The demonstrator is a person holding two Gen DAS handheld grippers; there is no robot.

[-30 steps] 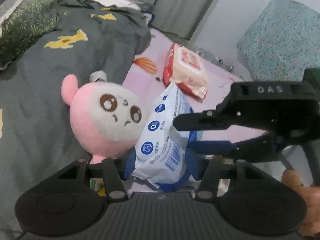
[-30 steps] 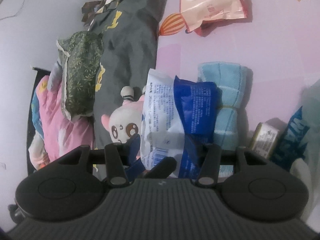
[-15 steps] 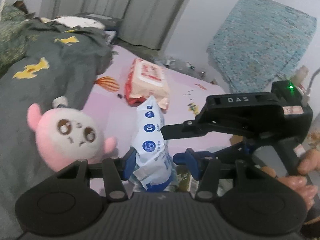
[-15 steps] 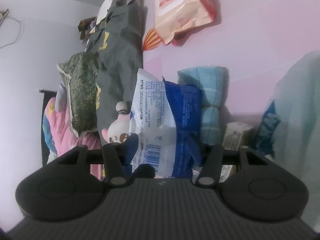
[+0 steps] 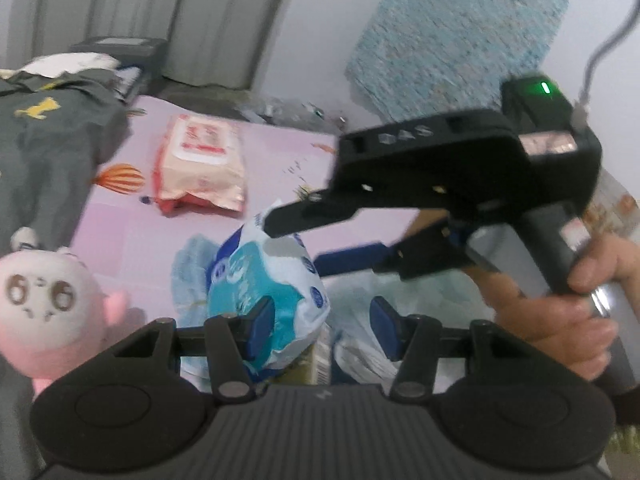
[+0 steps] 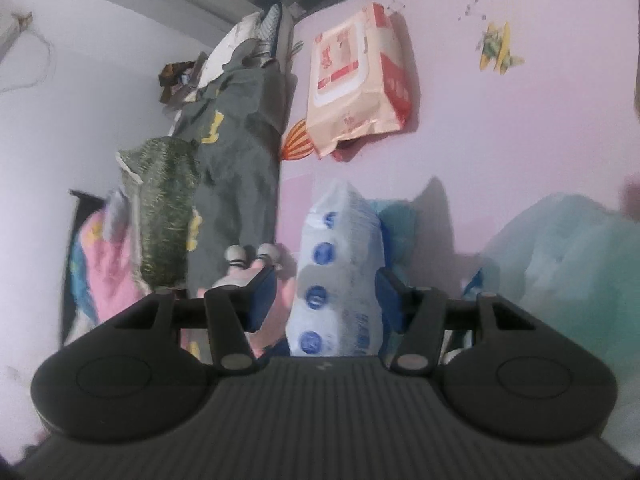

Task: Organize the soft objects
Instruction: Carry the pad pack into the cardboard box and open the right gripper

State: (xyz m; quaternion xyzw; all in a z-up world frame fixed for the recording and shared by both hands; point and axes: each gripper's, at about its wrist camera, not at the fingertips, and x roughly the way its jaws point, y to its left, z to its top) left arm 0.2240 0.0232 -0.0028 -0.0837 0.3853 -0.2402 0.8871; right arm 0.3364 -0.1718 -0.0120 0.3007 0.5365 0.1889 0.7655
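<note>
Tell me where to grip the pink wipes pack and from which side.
Grip the pink wipes pack across its long edges, coming straight down. It lies flat, label up, on the pink sheet, bare sheet along both sides, so fingers should likely fit.

"DAS" embossed atop the right gripper (image 5: 300, 240)
</note>
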